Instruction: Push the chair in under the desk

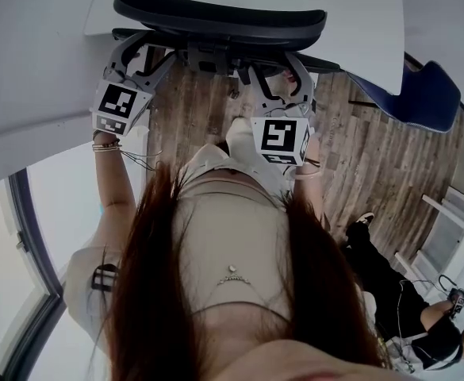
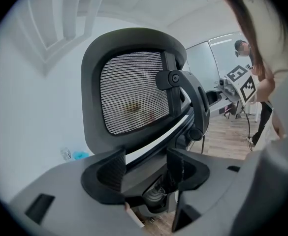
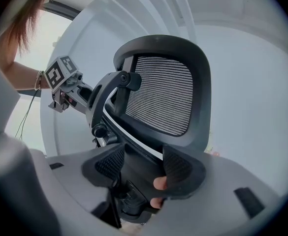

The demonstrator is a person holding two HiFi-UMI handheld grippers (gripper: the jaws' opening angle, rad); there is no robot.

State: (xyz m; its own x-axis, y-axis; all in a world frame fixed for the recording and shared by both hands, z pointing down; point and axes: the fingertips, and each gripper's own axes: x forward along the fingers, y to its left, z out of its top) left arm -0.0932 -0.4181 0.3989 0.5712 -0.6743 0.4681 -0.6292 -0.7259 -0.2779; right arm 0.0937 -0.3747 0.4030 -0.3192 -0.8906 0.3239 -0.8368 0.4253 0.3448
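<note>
The black office chair (image 1: 216,10) stands in front of me, its back up against the near edge of the white desk (image 1: 358,22); the seat is hidden. In the left gripper view its grey mesh back (image 2: 134,92) fills the middle. My left gripper (image 1: 136,50) is shut on the left side of the chair's back frame, whose lower bar runs between the pads (image 2: 107,173). My right gripper (image 1: 275,70) is shut on the frame's right side. In the right gripper view the mesh back (image 3: 163,95) rises above that gripper (image 3: 144,163).
A blue chair (image 1: 422,94) stands at the right by the desk's corner. Another person (image 1: 398,292) sits low on the wooden floor (image 1: 374,173) at the right. A window frame (image 1: 25,236) runs along the left. Pale walls lie behind the chair.
</note>
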